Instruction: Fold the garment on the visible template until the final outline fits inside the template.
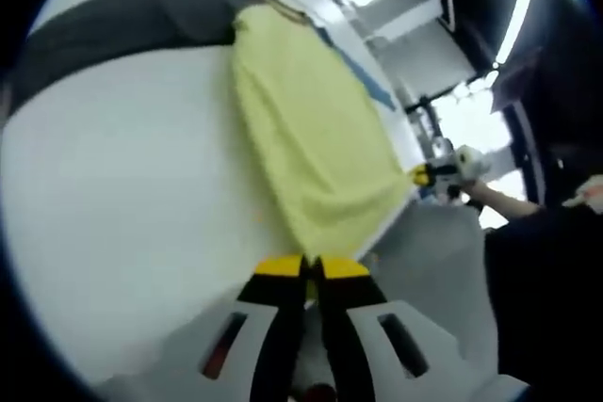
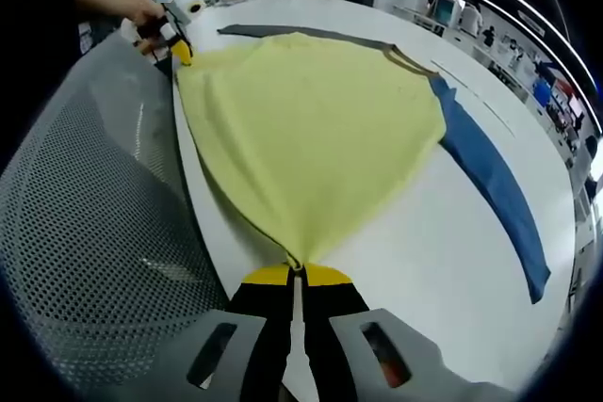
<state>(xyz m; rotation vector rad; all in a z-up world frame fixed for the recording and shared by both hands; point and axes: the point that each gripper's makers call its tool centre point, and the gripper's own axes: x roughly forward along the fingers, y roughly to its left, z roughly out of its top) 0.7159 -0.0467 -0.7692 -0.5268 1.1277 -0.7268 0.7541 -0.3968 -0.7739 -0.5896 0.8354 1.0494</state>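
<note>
Right gripper view: right gripper [image 2: 296, 275] and left gripper [image 2: 179, 47] clenched on yellow garment [image 2: 311, 129] corners at white table [image 2: 443, 223] edge, beside blue strip [image 2: 495, 185]. Risk: uneven pull slips hem, cloth slides off edge.

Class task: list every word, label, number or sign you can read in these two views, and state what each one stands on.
None can be read.
The yellow fabric garment is plain, with no print or tag visible.
The white table, blue strip and grey strip carry no lettering.
Background screens are too small and blurred to read.
</note>
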